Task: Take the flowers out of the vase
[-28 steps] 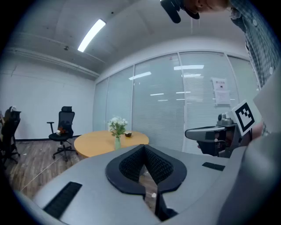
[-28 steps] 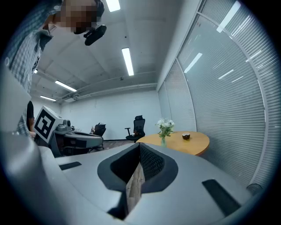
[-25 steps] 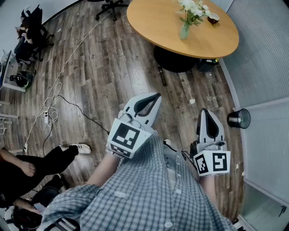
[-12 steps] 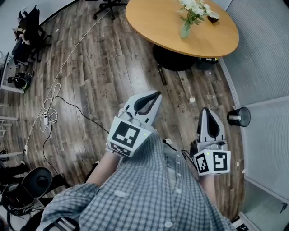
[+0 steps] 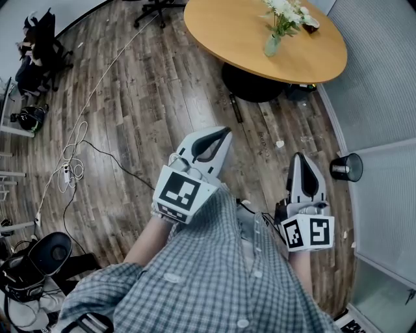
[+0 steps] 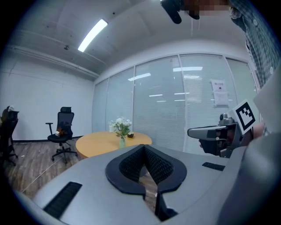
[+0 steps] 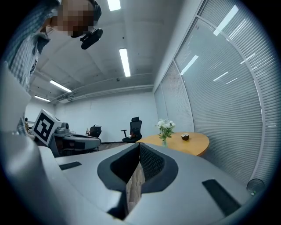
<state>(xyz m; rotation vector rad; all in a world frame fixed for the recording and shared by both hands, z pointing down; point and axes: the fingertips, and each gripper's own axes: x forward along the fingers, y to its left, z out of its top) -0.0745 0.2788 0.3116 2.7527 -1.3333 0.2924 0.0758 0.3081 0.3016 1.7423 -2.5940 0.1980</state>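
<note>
Wood-plank floor (image 5: 149, 97) fills the head view, and a round wooden table (image 5: 227, 39) sits at the far end beside the blind-covered glass wall (image 5: 377, 84). On that table stands the pale green vase (image 5: 272, 45), white flowers (image 5: 284, 9) upright in it and a small dark bowl (image 5: 311, 23) just beside. Both grippers are well apart from the table, out over the floor in front of the person's checked shirt (image 5: 214, 279). Left gripper (image 5: 225, 133): jaws pressed together, nothing between them, nose toward the table. Right gripper (image 5: 299, 157): jaws likewise closed and empty, a black bin (image 5: 344, 168) near it by the wall. White cable (image 5: 71, 156) trails across the floor at left.
</note>
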